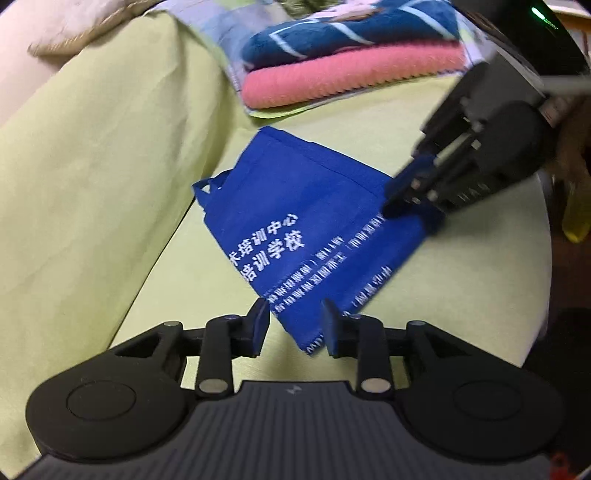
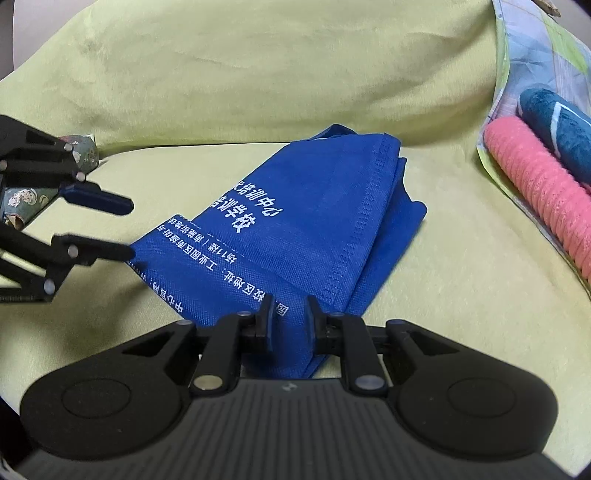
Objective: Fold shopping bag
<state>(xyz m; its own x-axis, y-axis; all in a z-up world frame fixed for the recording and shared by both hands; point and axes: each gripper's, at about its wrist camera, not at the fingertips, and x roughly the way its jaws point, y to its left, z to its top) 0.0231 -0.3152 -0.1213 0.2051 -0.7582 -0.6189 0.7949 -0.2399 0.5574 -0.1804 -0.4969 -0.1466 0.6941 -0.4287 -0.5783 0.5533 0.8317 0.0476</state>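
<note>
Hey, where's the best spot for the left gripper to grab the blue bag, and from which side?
Probably the printed corner of the blue shopping bag nearest the left gripper. Come in low from the near side: that corner lies flat on the green cushion, already between the open jaws.

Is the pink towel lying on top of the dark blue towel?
No, in the left wrist view the dark blue towel lies on top of the pink towel.
</note>
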